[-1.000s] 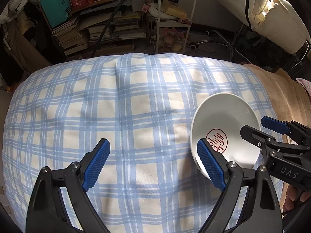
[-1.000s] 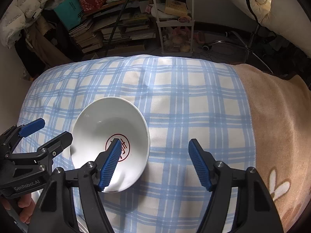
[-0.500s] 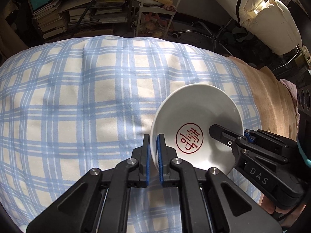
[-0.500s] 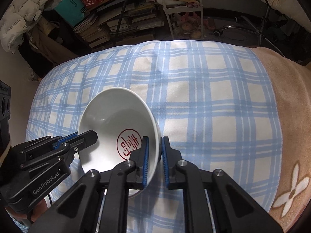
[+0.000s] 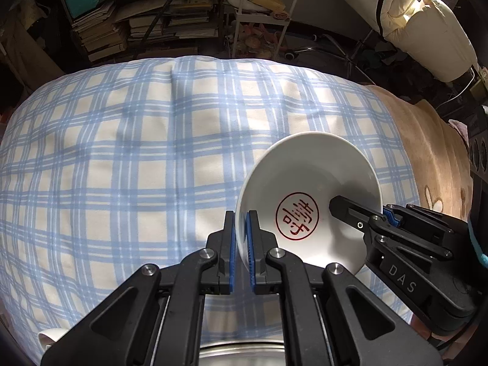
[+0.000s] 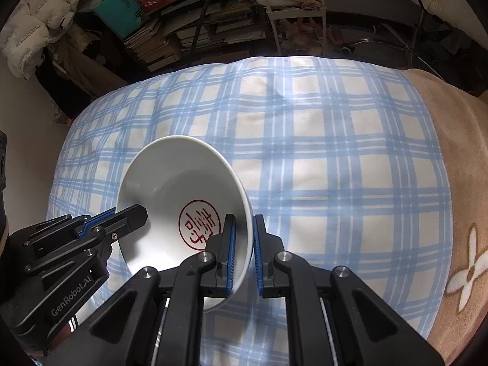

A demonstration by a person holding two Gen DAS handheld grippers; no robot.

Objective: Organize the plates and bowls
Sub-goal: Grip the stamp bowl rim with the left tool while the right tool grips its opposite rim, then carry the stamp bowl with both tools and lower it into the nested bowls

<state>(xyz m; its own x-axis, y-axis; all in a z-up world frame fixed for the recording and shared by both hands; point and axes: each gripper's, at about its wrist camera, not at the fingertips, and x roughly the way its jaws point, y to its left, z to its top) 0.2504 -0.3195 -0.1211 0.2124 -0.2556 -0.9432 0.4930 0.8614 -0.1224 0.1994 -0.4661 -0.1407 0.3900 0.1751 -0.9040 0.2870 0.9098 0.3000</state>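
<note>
A white bowl (image 5: 308, 167) with a round red seal mark on its inside bottom hangs above the blue plaid cloth (image 5: 137, 158). My left gripper (image 5: 240, 222) is shut on the bowl's left rim, blue pads on either side of the wall. In the right wrist view the same bowl (image 6: 170, 177) is pinched at its right rim by my right gripper (image 6: 244, 228), also shut. Each view shows the other gripper clamped on the far rim, the right gripper (image 5: 360, 213) and the left gripper (image 6: 122, 216).
A shiny metal rim (image 5: 241, 355) and a white dish edge (image 5: 50, 335) show at the bottom of the left wrist view. A tan blanket (image 6: 463, 183) covers the right side. Stacked books and a white shelf rack (image 6: 292, 15) stand beyond the bed's far edge.
Both grippers went from wide open beside the bowl to shut on its opposite rims. The bowl now sits tilted and lifted slightly off the cloth.
</note>
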